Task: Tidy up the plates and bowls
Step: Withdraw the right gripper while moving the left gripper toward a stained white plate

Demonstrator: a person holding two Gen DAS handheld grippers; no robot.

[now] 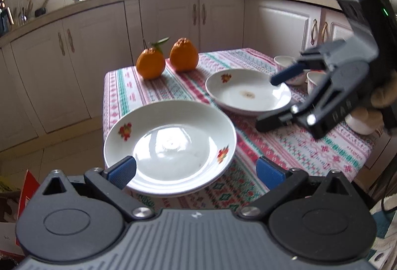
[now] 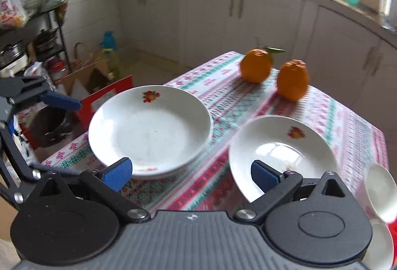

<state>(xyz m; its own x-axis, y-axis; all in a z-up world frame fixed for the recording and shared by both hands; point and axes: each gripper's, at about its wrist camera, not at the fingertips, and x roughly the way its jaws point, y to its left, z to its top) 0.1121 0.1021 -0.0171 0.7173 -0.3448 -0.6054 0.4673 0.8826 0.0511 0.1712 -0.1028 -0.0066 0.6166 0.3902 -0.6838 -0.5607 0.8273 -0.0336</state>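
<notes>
Two white flower-print plates lie on a patterned tablecloth. The near plate sits at the table's edge, just ahead of my left gripper, which is open with nothing between its pads. A second rim shows under this plate. The far plate has a brown stain in its middle. My right gripper hovers open over that plate's right rim. In the right wrist view, the right gripper stands open and empty between the left plate and the right plate. Small white bowls stand behind.
Two oranges stand at the table's far end. More white bowls sit at the right edge of the right wrist view. Boxes and a red carton lie on the floor left of the table. Kitchen cabinets run behind.
</notes>
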